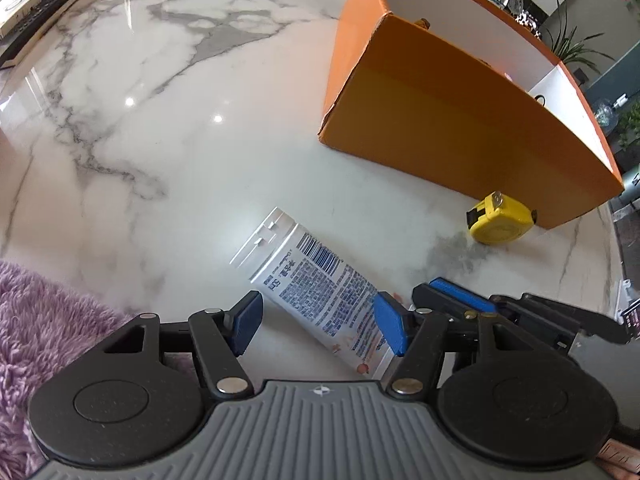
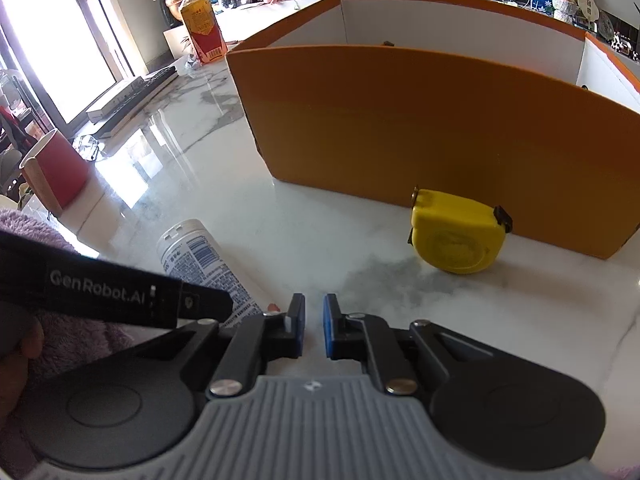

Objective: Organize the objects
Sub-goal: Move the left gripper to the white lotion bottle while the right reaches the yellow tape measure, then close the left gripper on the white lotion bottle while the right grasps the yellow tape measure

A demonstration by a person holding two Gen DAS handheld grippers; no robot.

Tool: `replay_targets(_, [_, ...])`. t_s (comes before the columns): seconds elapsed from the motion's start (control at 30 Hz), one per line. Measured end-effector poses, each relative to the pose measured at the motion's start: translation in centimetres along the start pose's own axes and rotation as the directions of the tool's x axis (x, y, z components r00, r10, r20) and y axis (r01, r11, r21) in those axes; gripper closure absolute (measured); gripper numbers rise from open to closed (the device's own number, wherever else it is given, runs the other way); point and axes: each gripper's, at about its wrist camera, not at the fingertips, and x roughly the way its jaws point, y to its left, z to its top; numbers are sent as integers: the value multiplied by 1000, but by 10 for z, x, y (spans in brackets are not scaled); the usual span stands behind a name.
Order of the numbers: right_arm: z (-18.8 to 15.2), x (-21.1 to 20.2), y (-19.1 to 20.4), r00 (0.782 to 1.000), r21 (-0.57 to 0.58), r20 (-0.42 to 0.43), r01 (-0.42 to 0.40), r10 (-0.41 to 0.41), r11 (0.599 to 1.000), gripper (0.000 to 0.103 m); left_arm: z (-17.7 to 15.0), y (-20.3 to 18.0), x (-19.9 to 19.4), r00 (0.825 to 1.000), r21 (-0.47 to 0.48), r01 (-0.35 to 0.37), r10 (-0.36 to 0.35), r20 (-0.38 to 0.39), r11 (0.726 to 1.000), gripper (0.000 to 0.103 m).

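Observation:
A white tube (image 1: 316,280) with blue print and a barcode lies flat on the marble table, cap pointing away. My left gripper (image 1: 320,326) is open, its blue pads on either side of the tube's lower end, not closed on it. The tube also shows in the right wrist view (image 2: 204,264), partly hidden behind the left gripper's body. A yellow tape measure (image 1: 500,220) (image 2: 456,236) lies against the front wall of the orange box (image 1: 460,120) (image 2: 420,120). My right gripper (image 2: 314,330) is nearly shut with a narrow gap, empty, above the table short of the tape measure.
The box is open-topped with white inner walls. A keyboard (image 1: 44,8) (image 2: 128,96) lies at the table's far left. A red paper cup (image 2: 56,168) and an orange juice bottle (image 2: 202,24) stand on the left. A purple fluffy sleeve (image 1: 44,332) covers the near left.

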Motion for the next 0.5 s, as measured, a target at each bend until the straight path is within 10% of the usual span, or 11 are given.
replay_targets(0.5, [-6, 3, 3, 1000, -42, -14, -26, 25, 999, 99, 8, -34, 14, 1000, 79, 6, -7, 21, 997, 55])
